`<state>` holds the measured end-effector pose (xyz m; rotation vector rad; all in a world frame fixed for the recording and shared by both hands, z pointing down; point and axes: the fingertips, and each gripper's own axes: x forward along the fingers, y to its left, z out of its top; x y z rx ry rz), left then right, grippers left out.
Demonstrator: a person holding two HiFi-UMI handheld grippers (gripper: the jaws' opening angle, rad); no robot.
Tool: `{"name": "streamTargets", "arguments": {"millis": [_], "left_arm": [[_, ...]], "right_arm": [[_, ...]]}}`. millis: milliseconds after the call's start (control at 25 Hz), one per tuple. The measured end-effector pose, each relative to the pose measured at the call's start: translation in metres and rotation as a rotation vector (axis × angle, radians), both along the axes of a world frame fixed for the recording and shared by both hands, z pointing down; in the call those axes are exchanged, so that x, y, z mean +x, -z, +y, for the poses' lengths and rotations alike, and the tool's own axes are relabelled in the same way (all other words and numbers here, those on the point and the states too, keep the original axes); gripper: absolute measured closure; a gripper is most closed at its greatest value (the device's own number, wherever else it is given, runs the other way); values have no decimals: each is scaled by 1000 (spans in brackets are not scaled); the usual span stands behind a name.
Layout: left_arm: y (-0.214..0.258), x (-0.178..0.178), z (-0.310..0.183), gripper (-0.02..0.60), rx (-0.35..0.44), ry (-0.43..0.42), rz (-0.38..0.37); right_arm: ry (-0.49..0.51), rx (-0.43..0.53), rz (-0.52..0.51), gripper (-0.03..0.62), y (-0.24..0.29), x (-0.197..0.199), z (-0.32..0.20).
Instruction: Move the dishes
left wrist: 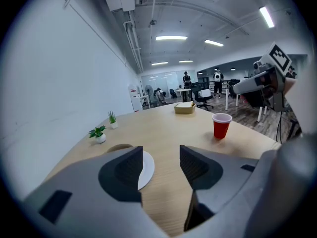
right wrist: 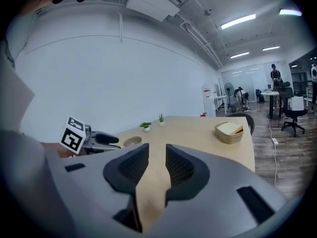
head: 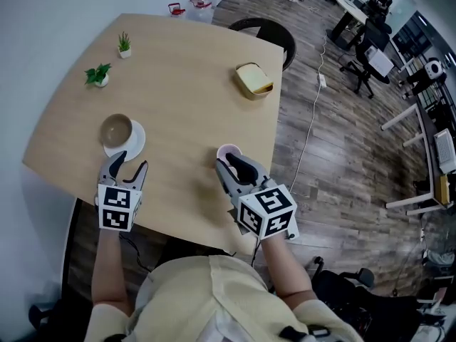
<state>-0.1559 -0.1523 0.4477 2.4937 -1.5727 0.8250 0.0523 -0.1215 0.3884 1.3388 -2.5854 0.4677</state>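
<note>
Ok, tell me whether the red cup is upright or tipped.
Upright: the red cup stands on its base on the table, rim up.

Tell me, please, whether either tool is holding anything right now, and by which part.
Nothing is held: the left tool and the right tool both stand with their jaws apart and nothing between them.

My head camera looks steeply down on the wooden worktop (head: 192, 84) from above its near edge. The camera on the left tongs (left wrist: 159, 157) sits low and close, facing along the worktop toward its far end. The one on the right tongs (right wrist: 156, 156) faces across it toward the white wall (right wrist: 124, 78). All three share the tan box (head: 254, 79).
</note>
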Motion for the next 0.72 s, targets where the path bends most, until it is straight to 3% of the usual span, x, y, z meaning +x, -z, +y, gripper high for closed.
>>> {"name": "streamTargets", "arguments": {"millis": [240,520,720], "left_arm": [[-18,-25,-20,344,-41,13,-150],[-56,-45,-45,363,-96,-38,-356],[-71,-53,-58,377,-160,-74,-405]], "right_arm": [[77,-36,7,479,-12,-23,23],[141,-82,7,490,-26,-36,41],[158,-111,5,494,-34,-37,47]]}}
